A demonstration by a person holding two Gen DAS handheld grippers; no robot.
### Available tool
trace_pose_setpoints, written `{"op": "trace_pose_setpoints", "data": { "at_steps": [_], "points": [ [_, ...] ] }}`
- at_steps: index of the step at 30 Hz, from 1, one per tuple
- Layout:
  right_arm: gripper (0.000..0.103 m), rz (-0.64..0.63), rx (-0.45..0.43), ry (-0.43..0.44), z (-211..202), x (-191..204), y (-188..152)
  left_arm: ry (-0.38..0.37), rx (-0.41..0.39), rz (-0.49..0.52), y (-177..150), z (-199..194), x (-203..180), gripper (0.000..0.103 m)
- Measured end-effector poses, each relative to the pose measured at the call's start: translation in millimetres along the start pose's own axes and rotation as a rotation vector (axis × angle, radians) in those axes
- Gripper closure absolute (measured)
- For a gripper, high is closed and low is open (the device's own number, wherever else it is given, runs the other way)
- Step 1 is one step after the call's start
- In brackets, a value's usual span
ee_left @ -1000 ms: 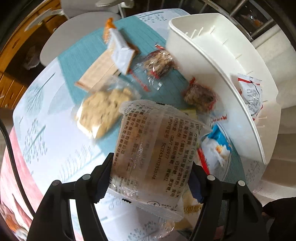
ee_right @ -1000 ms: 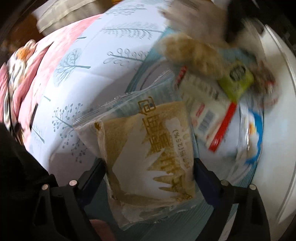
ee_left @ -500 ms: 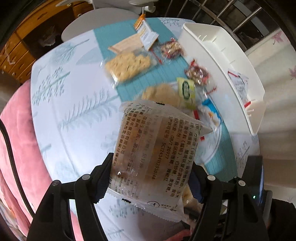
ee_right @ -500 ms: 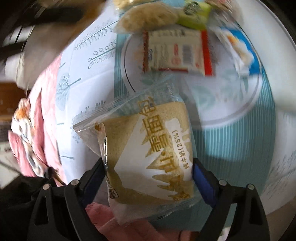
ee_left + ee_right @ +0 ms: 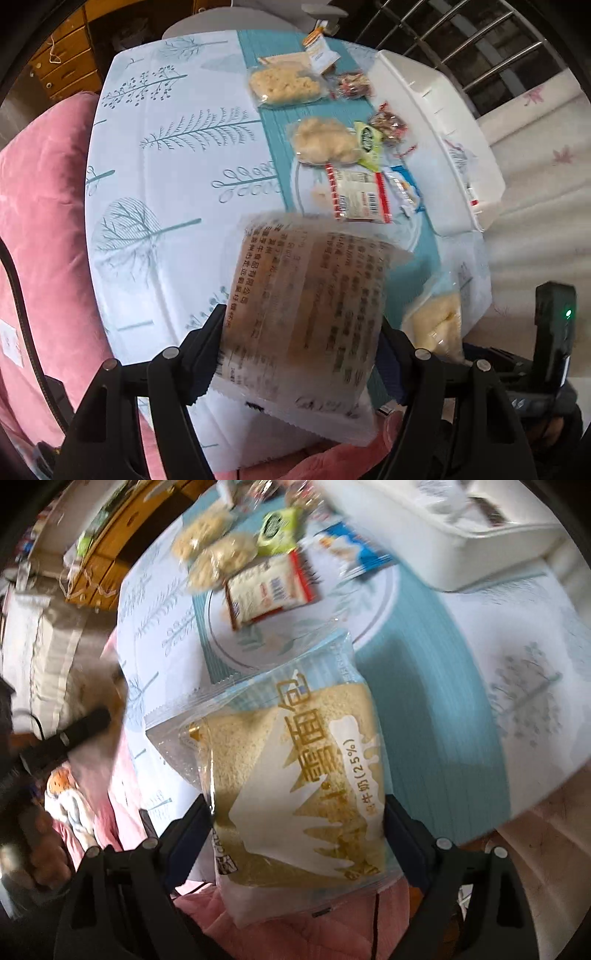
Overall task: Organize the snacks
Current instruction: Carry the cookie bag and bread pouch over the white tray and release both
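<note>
My left gripper (image 5: 299, 350) is shut on a clear-wrapped brown cake packet (image 5: 303, 314) with black print, held above the near edge of the round table. My right gripper (image 5: 295, 823) is shut on a bread packet (image 5: 291, 775) with a white mountain print and gold lettering. That same bread packet (image 5: 439, 325) shows at the lower right of the left wrist view. Loose snacks lie along the teal runner: a red-edged packet (image 5: 358, 195), a blue packet (image 5: 400, 186), a green packet (image 5: 367, 142) and pale puffed snacks (image 5: 321, 142). The white bin (image 5: 436, 122) stands at the right.
A patterned plate (image 5: 266, 642) holds the red-edged packet (image 5: 269, 587). The white tree-print tablecloth (image 5: 166, 177) spreads to the left. A pink cushion (image 5: 40, 229) lies beyond the table's left edge. A wooden cabinet (image 5: 62, 66) stands behind. Window bars (image 5: 480, 44) are at the far right.
Both grippers have pulled back and up from the snack pile with their packets still held. The table and bin look smaller and farther off. Each view has rolled.
</note>
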State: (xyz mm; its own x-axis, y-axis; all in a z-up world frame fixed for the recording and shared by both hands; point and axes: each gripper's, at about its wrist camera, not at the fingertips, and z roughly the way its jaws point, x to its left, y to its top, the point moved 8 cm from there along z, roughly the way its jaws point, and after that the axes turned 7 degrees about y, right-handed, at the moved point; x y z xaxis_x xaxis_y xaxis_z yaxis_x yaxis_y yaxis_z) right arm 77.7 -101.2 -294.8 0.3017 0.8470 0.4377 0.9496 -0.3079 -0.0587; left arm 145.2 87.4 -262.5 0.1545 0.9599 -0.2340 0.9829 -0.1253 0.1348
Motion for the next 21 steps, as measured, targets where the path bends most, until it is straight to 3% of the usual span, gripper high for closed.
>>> {"op": "trace_pose_setpoints", "data": {
  "at_steps": [3,4,8,10,13,15,18,21],
  "points": [
    [0.014,0.013,-0.049,-0.011,-17.2,-0.9,-0.7,-0.043,-0.034,-0.005,-5.9,-9.3,-12.0,0.037],
    [0.014,0.013,-0.067,-0.014,-24.6,-1.8,0.1,-0.075,-0.055,0.005,-6.3,-14.3,-19.2,0.047],
    [0.014,-0.001,-0.105,-0.010,-46.2,-6.7,6.0,-0.121,-0.108,0.066,-4.2,-28.2,-44.5,0.065],
    [0.014,-0.012,-0.115,-0.001,-55.4,-6.9,14.7,-0.113,-0.109,0.063,-3.1,-28.9,-52.9,0.065],
    [0.014,-0.037,-0.120,0.022,-74.1,-12.7,28.8,-0.114,-0.080,0.004,-5.9,-23.7,-51.5,0.064],
    [0.014,-0.068,-0.113,0.020,-84.3,-18.0,36.7,-0.093,-0.070,-0.070,-9.0,-18.6,-42.4,0.057],
    [0.014,-0.129,-0.088,-0.002,-96.2,-24.3,52.1,-0.082,-0.054,-0.170,-15.2,-8.4,-30.1,0.036],
    [0.014,-0.192,-0.084,-0.013,-111.0,-31.8,63.7,-0.046,-0.003,-0.216,-25.5,11.9,-23.7,0.032]
  ]
}}
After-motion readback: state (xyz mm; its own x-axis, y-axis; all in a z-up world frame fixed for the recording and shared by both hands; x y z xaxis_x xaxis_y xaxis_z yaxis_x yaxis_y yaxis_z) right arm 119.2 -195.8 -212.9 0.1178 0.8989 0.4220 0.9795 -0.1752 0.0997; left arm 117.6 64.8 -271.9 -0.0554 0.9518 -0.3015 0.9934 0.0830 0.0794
